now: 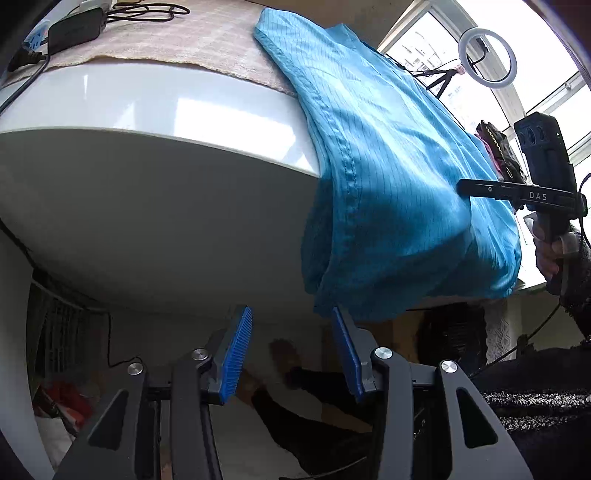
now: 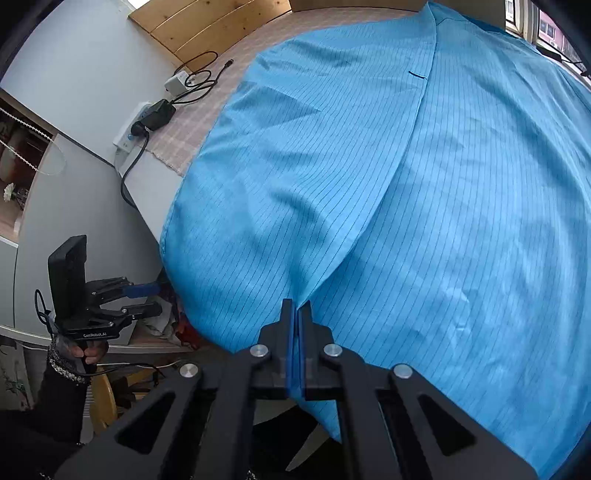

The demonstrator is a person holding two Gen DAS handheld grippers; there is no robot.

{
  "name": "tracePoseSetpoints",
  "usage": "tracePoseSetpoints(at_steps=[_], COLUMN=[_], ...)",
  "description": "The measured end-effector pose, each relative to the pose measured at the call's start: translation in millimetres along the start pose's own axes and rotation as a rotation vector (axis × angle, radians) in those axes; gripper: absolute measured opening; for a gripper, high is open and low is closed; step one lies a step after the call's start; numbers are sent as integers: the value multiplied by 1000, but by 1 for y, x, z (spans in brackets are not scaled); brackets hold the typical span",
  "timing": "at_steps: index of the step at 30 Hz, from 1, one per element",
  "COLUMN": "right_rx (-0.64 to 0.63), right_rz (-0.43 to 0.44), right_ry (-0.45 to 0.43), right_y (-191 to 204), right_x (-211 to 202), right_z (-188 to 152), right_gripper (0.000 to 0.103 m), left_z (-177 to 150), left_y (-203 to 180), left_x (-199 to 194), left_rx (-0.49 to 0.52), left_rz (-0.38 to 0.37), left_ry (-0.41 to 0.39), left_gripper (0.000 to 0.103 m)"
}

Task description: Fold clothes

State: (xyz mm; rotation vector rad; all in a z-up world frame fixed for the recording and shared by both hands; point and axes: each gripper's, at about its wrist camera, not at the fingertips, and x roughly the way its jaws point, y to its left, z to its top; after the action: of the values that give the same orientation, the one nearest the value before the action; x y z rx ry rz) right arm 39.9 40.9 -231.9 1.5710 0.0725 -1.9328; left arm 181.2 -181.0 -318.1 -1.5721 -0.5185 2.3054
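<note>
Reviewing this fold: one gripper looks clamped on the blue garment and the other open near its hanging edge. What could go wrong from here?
1. The right gripper is shut on a thin pinch of the blue garment; a pull might slip it free.
2. The left gripper is open, its jaws below the hanging hem, so it may close on air.
3. Much cloth overhangs the table; it could slide off.

Blue pinstriped garment (image 2: 369,184) spread on table, hem overhanging.

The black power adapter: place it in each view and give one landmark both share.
Left wrist view: black power adapter at top left, on the checked cloth.
Right wrist view: adapter at upper left, beside the white power strip.
Shared landmark: the blue garment.
</note>
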Motion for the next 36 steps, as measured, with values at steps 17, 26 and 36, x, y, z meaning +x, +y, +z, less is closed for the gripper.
tracePoseSetpoints(at_steps=[17, 26, 36], right_rx=[-95, -81, -205], right_rz=[-190, -113, -279], right_ry=[55, 12, -41], right_y=[12, 30, 102], right_x=[-6, -24, 53], right_z=[-4, 53, 258], right_gripper=[16, 25, 63], left_z=[41, 44, 40], left_y=[-10, -17, -23], left_x=[38, 36, 12], left_rx=[118, 57, 71], left_rz=[-156, -205, -182], left_ry=[24, -38, -100], left_gripper=[46, 3, 2])
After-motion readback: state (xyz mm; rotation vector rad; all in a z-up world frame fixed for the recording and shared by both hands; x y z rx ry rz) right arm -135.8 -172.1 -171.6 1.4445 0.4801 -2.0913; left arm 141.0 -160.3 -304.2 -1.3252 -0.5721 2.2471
